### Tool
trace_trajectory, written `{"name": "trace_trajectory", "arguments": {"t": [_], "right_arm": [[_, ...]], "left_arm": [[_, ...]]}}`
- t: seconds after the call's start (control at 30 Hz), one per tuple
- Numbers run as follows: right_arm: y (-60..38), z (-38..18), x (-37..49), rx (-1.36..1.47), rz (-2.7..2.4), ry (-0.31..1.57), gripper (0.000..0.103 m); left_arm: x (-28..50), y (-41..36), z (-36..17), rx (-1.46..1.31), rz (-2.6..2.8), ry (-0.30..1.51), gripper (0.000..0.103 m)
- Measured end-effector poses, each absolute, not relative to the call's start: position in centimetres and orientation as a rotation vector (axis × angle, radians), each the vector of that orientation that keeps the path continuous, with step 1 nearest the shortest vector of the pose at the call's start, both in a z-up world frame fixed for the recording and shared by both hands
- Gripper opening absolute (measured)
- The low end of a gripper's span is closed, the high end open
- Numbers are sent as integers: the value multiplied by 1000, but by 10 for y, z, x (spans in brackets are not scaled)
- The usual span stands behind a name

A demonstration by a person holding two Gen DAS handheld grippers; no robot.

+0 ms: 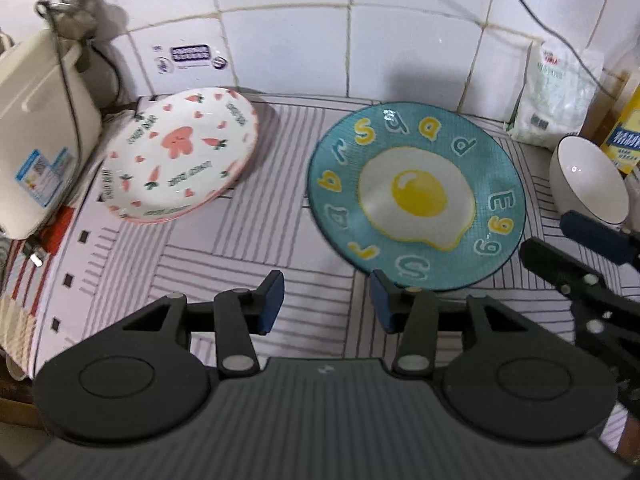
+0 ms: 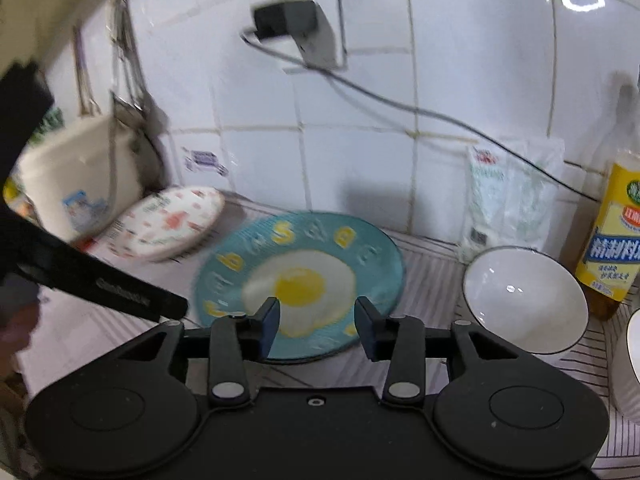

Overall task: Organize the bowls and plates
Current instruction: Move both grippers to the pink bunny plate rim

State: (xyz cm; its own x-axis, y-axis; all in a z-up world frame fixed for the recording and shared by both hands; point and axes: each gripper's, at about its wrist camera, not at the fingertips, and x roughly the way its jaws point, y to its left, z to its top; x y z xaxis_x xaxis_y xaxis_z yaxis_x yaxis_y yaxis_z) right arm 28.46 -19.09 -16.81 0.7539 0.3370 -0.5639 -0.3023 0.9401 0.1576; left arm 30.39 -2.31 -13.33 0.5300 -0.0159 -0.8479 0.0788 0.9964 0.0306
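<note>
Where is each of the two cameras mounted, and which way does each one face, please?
Left wrist: on the left gripper, looking down at the pink plate and egg plate; its open fingers show, with the right gripper at the edge.
Right wrist: on the right gripper, facing the tiled wall and white bowl; open fingers show.
Shared: both plates, the bowl.

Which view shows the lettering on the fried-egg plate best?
The left wrist view: the fried-egg plate is sharp and nearly whole, its rim letters readable. The right wrist view shows the same plate motion-blurred, its near edge partly behind the fingertips of the right hand-held gripper.
</note>
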Motion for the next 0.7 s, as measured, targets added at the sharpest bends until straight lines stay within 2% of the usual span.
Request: {"name": "trace_trajectory", "arguments": {"t": [0.33,0.47,0.6,0.7], "right_arm": [[-163,-122,256,102,515,551,63],[-148,-114,255,105,564,539,65],[-135,-109,260,96,624,530,72],[-124,-106,268,75,662,525,72]], "left_arm": [[270,18,-101,80,-30,968,56],[265,32,-93,90,-14,964,59],[263,46,-84,107,9,945,64],[266,60,-80,94,34,932,68]]}}
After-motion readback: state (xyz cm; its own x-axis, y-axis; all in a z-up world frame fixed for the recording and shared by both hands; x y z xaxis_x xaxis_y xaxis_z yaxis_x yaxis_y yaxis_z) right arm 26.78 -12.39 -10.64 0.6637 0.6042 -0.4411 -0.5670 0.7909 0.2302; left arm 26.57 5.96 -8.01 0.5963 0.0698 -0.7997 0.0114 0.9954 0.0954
